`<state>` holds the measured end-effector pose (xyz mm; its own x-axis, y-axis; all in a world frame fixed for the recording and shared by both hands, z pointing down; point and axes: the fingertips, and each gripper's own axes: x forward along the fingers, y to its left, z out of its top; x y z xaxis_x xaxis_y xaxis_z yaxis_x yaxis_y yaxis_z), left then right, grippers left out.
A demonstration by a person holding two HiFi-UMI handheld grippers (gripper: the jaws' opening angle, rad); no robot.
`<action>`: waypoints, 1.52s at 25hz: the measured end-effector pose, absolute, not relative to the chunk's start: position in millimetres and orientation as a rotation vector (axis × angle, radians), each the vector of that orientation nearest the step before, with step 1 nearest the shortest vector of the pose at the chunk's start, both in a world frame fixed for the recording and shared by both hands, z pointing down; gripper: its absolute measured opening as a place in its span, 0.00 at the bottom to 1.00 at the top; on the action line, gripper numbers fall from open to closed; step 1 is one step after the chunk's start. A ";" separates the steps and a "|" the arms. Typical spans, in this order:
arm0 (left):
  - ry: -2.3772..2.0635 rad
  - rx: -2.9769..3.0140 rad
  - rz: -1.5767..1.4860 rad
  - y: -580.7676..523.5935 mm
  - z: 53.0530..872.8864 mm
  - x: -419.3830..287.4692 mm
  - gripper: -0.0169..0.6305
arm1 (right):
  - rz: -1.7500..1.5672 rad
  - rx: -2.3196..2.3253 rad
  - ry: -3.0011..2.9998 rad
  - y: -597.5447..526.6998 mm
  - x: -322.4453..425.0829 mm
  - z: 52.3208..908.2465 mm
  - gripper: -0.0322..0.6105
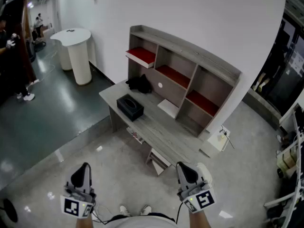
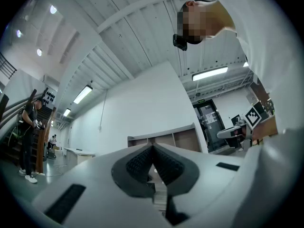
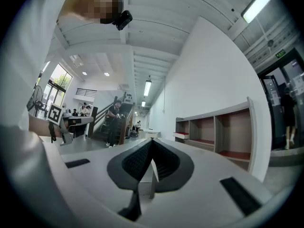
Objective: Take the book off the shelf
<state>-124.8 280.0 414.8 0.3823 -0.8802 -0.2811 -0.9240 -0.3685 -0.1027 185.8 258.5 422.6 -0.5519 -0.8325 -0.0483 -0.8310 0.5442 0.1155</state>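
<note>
A grey wooden desk (image 1: 156, 132) with a shelf unit (image 1: 190, 56) stands against the white wall ahead. A flat red book (image 1: 141, 56) with a white edge sticks out of the shelf's upper left compartment; it also shows in the right gripper view as the red book (image 3: 184, 136). Two more red slabs (image 1: 174, 76) lie in the middle and right compartments. My left gripper (image 1: 84, 167) and right gripper (image 1: 183, 168) hang low in the head view, well short of the desk. Both are shut and empty, the left gripper (image 2: 152, 146) and right gripper (image 3: 152, 140) with pads together.
On the desk sit a black box (image 1: 130, 107), a dark bundle (image 1: 139, 83) and a white flat sheet (image 1: 167, 108). A white round counter (image 1: 76, 51) stands at the left. People stand far left by a staircase (image 3: 114, 122). A glass door (image 2: 211, 122) is at the right.
</note>
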 end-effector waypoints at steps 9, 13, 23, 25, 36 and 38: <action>1.632 -2.414 0.265 276.9 413.9 -121.5 0.05 | -0.175 1.481 -2.756 260.0 192.9 425.5 0.08; 1.647 -2.429 0.292 278.5 417.0 -114.0 0.05 | -0.039 1.420 -2.864 261.2 197.3 435.1 0.08; 1.745 -2.446 0.256 282.2 433.0 -102.5 0.05 | 0.107 1.351 -2.897 254.7 216.2 474.2 0.08; 1.743 -2.445 0.252 277.5 431.2 -102.5 0.05 | 0.134 1.349 -2.896 249.0 216.2 478.3 0.08; 1.750 -2.543 0.328 159.5 468.8 -129.7 0.05 | 0.110 1.359 -2.834 144.9 178.3 480.1 0.08; 1.712 -2.563 0.354 118.3 465.4 -140.1 0.05 | 0.092 1.375 -2.810 110.5 162.1 476.4 0.08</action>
